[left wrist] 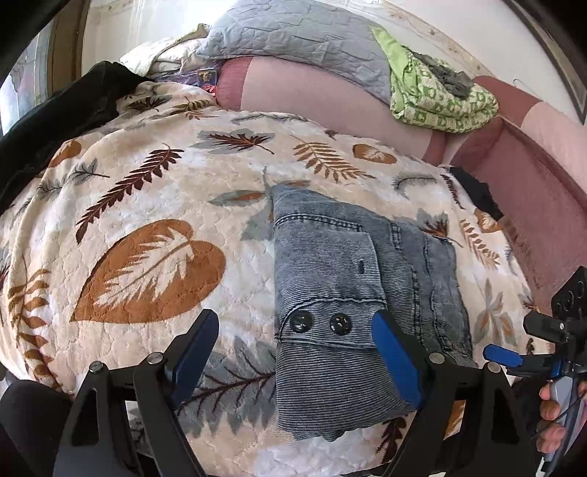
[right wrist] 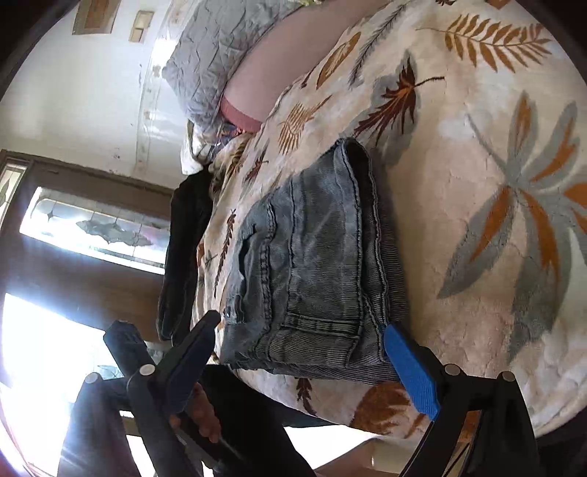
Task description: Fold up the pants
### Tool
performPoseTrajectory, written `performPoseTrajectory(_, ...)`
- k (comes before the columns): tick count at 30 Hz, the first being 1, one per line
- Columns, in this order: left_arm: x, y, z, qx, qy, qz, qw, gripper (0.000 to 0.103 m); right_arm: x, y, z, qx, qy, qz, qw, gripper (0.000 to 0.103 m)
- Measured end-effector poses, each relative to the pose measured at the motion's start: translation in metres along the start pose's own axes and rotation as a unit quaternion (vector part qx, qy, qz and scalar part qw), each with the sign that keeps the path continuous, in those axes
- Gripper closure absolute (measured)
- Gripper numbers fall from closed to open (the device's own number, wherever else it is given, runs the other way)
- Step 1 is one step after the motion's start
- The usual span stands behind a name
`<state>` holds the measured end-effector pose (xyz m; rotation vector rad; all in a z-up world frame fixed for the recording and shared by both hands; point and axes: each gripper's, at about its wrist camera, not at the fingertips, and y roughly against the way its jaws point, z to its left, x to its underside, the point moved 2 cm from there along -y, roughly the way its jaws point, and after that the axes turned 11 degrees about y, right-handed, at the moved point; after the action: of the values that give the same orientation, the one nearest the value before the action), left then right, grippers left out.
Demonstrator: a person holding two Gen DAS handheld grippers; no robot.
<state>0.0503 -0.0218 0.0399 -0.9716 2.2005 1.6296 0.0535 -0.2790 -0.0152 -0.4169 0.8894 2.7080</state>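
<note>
Lay folded into a compact thick bundle on the cream fleece blanket printed with brown and grey leaves [left wrist: 154,190]: the faded grey-blue denim pants [left wrist: 352,279], two dark round buttons [left wrist: 319,323] showing on a flap near the front edge. Spread over a bed, that blanket, with a pink mattress or cushion edge [left wrist: 330,110] beyond it. Hovered just above the near edge of the bundle, the left hand-held gripper [left wrist: 295,350], pointed forward and slightly down, its blue-padded fingers [left wrist: 394,359] spread wide and pinching nothing; the right-side finger close against or just over the bundle's edge, the other over bare blanket. Seen at the far right of the left wrist view, the right hand-held gripper [left wrist: 502,356], held by bare fingers around its handle. Rolled steeply sideways in its own view [right wrist: 304,337], also spread open, one blue pad beside the bundle's corner, the dark pad off the bed's edge; contact with the cloth could not be told. Further back: a grey quilted pillow [left wrist: 293,33], a green-and-white patterned cloth [left wrist: 436,99] and a black garment [left wrist: 62,106] at the blanket's left edge.
</note>
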Motion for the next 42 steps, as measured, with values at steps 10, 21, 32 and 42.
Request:
performPoseTrajectory(10, -0.025, -0.006, 0.020, 0.055, 0.022, 0.025, 0.9979, 0.016, -0.018, 0.041, -0.015, 0.053, -0.018, -0.039, 0.998, 0.008)
performPoseTrajectory(21, -0.036, -0.036, 0.022, 0.013, 0.025, 0.054, 0.9981, 0.017, -0.048, 0.002, -0.035, 0.031, -0.037, 0.015, 0.999, 0.008)
performPoseTrajectory(32, -0.039, -0.027, 0.022, -0.039, -0.007, 0.025, 0.9989, 0.017, -0.045, -0.023, -0.025, 0.051, -0.023, 0.042, 0.998, 0.008)
performPoseTrajectory(42, -0.038, -0.031, 0.025, -0.040, -0.012, 0.033, 0.9986, 0.017, -0.048, -0.041, -0.030, 0.063, -0.017, 0.069, 0.996, 0.008)
